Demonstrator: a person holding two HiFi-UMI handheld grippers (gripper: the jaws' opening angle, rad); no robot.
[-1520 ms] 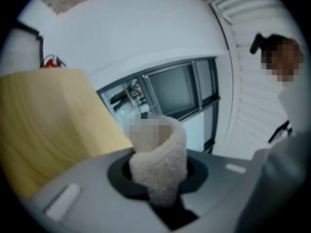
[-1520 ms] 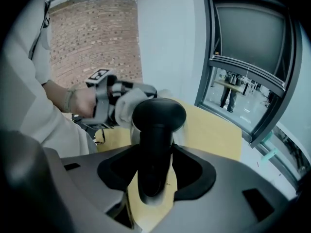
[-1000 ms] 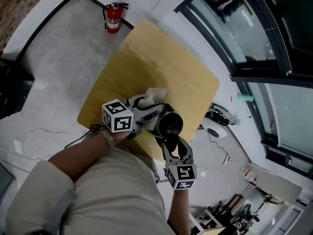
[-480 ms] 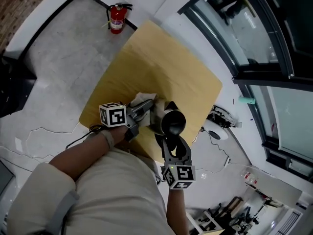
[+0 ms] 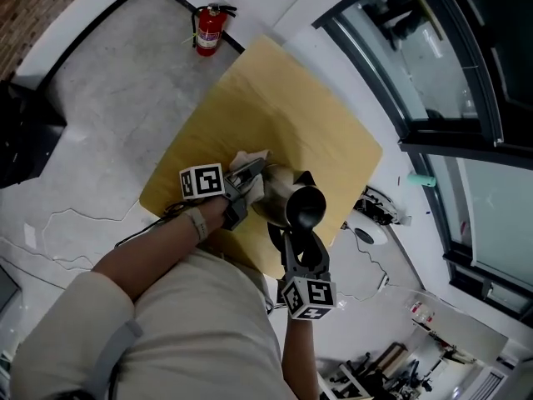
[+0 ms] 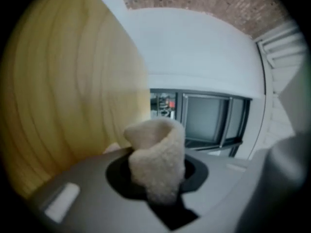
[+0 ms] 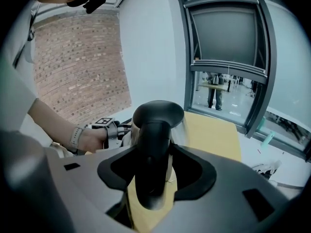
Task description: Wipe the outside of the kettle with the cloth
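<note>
On my screens the desk [image 5: 275, 98] looked like pale wood, smooth and matt, its grain running in long bands. The cloth [image 6: 158, 154] was off-white and fluffy, with a nubbly, fleece-like pile. The kettle [image 5: 279, 190] had a brushed metal body with a soft sheen; its lid [image 5: 306, 209] and handle [image 7: 150, 169] looked like black plastic, smooth and faintly glossy. I saw rough red brick on the wall [image 7: 77, 67], and a mottled grey floor [image 5: 108, 98], hard and matt.

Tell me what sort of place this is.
Probably a lab or workshop room in a commercial building: a fire extinguisher stands on the floor by the wall, and there are big dark-framed glass panels and a brick wall.
</note>
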